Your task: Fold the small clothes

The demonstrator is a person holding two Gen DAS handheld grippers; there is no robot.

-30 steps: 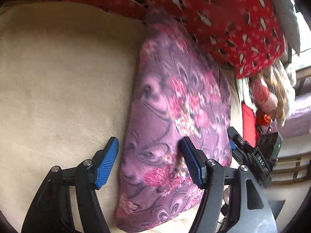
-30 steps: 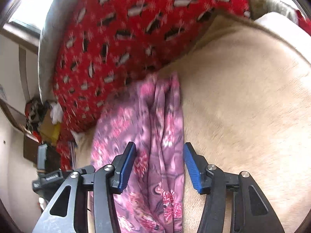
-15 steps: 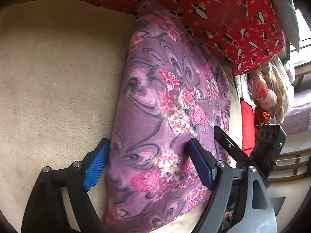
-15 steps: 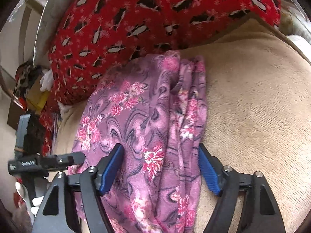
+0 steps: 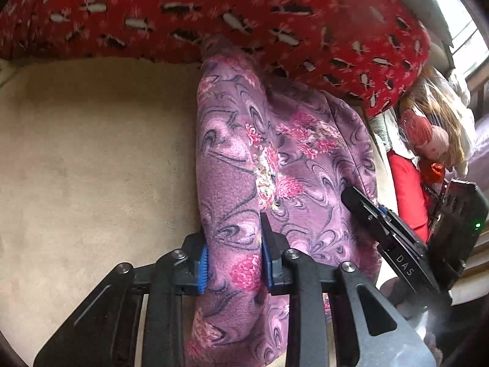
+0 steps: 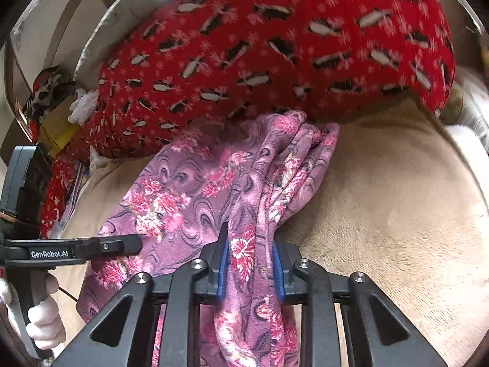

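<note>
A purple fleece garment with pink flowers (image 5: 293, 159) lies on a beige plush surface (image 5: 91, 159), its far end against a red patterned blanket. My left gripper (image 5: 233, 244) is shut on the garment's left edge, fabric bunched between the blue pads. My right gripper (image 6: 249, 263) is shut on the garment's (image 6: 171, 195) folded, layered right edge. Each gripper shows in the other's view: the right one (image 5: 394, 238) at the right, the left one (image 6: 76, 249) at the left, held by a gloved hand.
A red blanket with black and white penguins (image 5: 244, 15) is piled along the back, also in the right wrist view (image 6: 275, 46). A doll with long hair (image 5: 434, 134) and red items lie at the right. Beige surface (image 6: 397, 214) extends beside the garment.
Both grippers went from open around the garment's edges to shut on them. The fabric is now bunched and gathered between the pads.
</note>
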